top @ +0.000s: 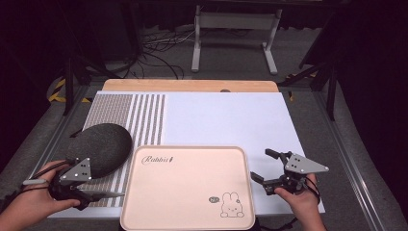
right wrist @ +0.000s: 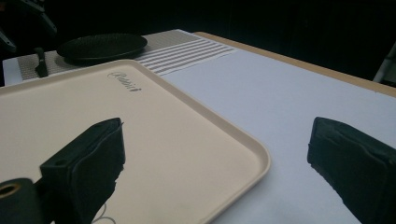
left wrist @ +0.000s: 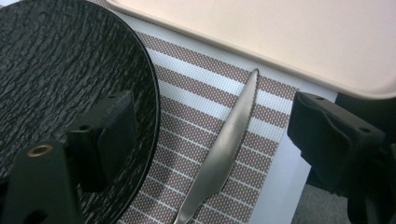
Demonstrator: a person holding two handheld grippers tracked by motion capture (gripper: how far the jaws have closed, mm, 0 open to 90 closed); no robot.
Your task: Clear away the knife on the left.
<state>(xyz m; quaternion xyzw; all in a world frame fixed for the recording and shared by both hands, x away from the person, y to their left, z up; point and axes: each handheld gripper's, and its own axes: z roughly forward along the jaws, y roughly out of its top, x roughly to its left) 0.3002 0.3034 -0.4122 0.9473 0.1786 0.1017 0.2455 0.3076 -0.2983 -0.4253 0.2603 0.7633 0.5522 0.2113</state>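
A table knife [left wrist: 224, 154] lies flat on the striped placemat [left wrist: 196, 93], between the wide-apart jaws of my left gripper [left wrist: 215, 112], which is open and does not clamp it. In the high view the left gripper [top: 91, 195] is at the near left, with the knife's blade [top: 113, 194] pointing toward the beige tray [top: 187, 187]. A black textured plate [top: 98, 149] lies just beyond it; one left jaw hangs over the plate's rim [left wrist: 140, 84]. My right gripper [top: 260, 164] is open at the tray's right edge [right wrist: 252, 158], with nothing between its jaws.
A white mat [top: 226, 120] covers the middle and right of the wooden table [top: 192, 85]. The tray carries a rabbit drawing [top: 231, 204]. On the floor behind stand a white frame [top: 235, 38] and loose cables [top: 159, 53].
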